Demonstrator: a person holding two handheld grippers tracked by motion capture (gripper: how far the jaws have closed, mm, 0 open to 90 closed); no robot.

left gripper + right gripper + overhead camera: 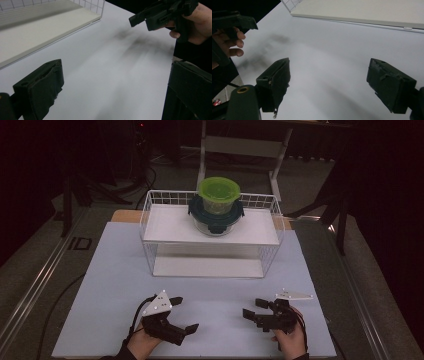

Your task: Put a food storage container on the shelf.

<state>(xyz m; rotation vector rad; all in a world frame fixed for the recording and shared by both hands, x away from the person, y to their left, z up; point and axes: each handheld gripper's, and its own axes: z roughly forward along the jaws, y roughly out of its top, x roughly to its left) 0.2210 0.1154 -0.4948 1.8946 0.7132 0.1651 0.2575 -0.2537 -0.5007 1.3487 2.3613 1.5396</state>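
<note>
Containers, two stacked: green-lidded tub point(219, 194) atop a dark-lidded clear bowl point(216, 217), sit far back on the wire basket's point(150, 220) upper shelf. They look rigid, light and probably slippery; gripping the lower bowl's rim seems safest. Nearest, left gripper point(179, 314) and right gripper point(251, 308) hover over the table point(115, 285), jaws spread wide, holding nothing

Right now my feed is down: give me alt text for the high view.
Two hand-held grippers, left and right, sit open near the front of a pale table. Behind them stands a white wire rack, with a green-lidded container stacked on a dark-lidded one on its upper shelf.
</note>
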